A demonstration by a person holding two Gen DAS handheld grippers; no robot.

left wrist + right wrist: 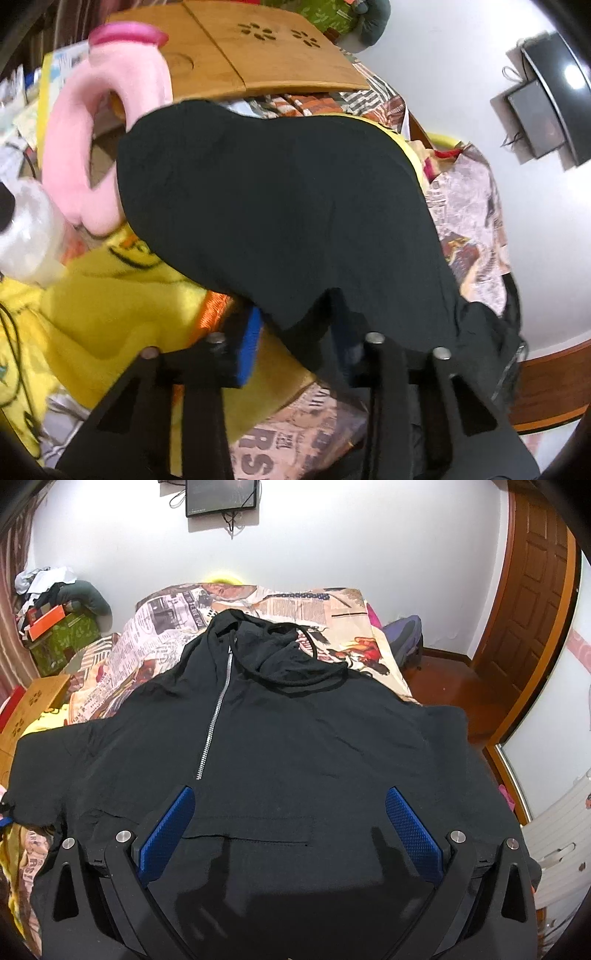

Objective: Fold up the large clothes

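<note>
Left gripper [295, 347] pinched the limp black zip-front hoodie's [280, 738] sleeve edge; right gripper [288, 827] spread above hem.

Newspaper-print bedspread [177, 616] over the bed, reaching its far edge. Yellow blanket [110, 295] bunched along the bed's left side. Pink plush ring [81, 122] near the far left corner, touching the wooden lap desk [236, 48] with paw-shaped cutouts. Green leaf-print box [62, 638] off the far left corner, clutter piled on top. Dark wall screen [221, 496] with dangling cables. Brown wooden door [532, 602] at right.
</note>
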